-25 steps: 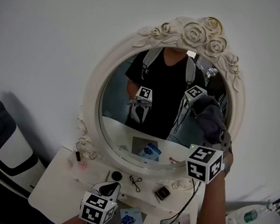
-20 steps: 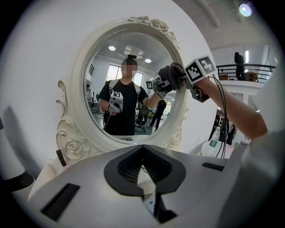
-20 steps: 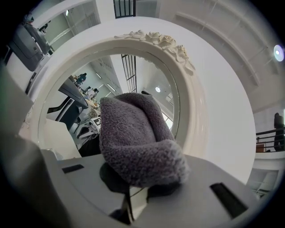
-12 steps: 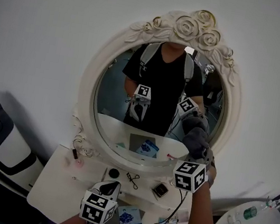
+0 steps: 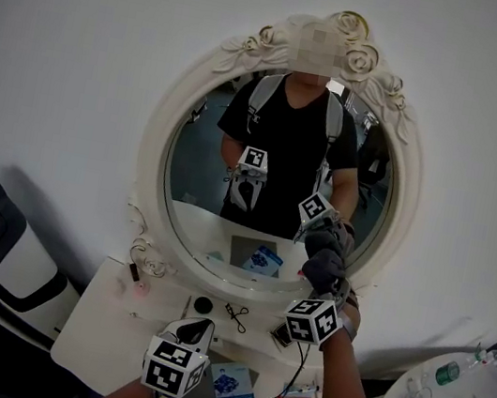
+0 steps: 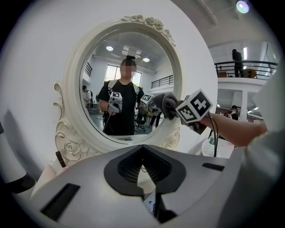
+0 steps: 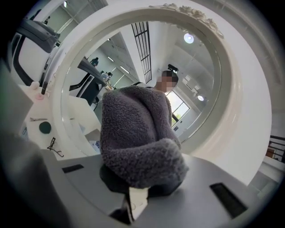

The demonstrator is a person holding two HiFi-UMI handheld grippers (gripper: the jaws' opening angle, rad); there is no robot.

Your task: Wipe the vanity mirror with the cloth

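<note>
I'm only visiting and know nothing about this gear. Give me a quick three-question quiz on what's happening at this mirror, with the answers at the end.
1. True or false: the left tongs hold the cloth.
2. Where on the mirror is the cloth? A) at the top B) at the lower right C) at the left edge
3. Fill in: the cloth's colour is ____.
Key: 1 false, the right tongs grip it, and the left ones are shut on nothing; 2 B; 3 grey.
</note>
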